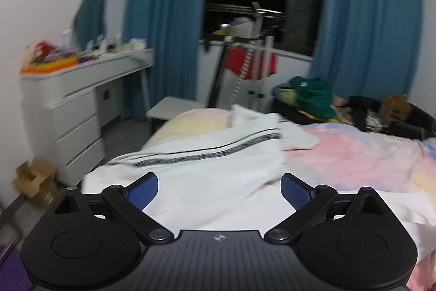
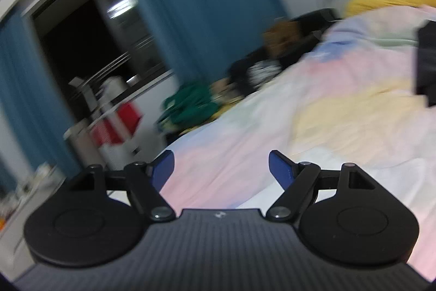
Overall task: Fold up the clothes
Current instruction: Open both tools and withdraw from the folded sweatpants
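Directly ahead of the left gripper (image 1: 219, 188), jaws wide and empty, the white striped garment (image 1: 207, 162) lies long axis left-to-right; right gripper (image 2: 221, 167), also open, faces bare bedspread (image 2: 340, 100).

The left claw (image 1: 219, 188) is matte black: a ribbed grey-black deck bearing a small crosshair mark, round discs at 8 and 4 o'clock, linkage arms with silver screw heads, and blue pads (image 1: 144, 192). The right claw (image 2: 221, 168) looks the same, blue pads (image 2: 280, 168) included.
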Motion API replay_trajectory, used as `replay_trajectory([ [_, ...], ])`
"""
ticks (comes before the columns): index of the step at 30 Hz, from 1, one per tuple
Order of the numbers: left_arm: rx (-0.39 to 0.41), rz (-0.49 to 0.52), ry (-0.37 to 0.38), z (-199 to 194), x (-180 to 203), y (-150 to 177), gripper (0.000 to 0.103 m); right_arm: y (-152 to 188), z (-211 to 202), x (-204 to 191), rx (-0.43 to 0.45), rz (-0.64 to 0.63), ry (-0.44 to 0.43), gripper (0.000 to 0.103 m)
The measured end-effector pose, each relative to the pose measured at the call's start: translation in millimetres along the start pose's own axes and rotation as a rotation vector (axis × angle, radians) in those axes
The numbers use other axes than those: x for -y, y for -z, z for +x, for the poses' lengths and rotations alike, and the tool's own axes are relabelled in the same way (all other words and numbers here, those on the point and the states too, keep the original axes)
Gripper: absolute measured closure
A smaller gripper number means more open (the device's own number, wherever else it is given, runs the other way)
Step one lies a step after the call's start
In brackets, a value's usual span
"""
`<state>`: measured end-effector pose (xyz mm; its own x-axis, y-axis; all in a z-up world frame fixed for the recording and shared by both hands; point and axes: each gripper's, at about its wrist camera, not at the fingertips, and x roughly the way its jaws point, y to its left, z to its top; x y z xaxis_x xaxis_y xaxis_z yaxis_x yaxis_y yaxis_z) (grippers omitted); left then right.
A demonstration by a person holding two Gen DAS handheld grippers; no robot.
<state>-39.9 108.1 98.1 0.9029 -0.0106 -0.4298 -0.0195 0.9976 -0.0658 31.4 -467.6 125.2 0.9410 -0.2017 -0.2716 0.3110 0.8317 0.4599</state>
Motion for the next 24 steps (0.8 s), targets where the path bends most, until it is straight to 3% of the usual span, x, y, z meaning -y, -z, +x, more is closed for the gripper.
replay_trajectory([
  [6,0.006,0.03,0.085,28,56,-1,0.004,17,0,-35,-0.061,-0.111,-0.122,0.025],
  [11,0.01,0.041,0.158,60,90,-4,0.004,30,-7,-58,-0.092,-0.138,-0.168,0.025],
  [18,0.033,0.068,0.169,107,126,9,0.004,49,-5,-75,-0.12,-0.174,-0.2,0.025],
  [24,0.0,0.036,0.16,145,120,32,0.004,66,5,-81,-0.146,-0.2,-0.207,0.025],
])
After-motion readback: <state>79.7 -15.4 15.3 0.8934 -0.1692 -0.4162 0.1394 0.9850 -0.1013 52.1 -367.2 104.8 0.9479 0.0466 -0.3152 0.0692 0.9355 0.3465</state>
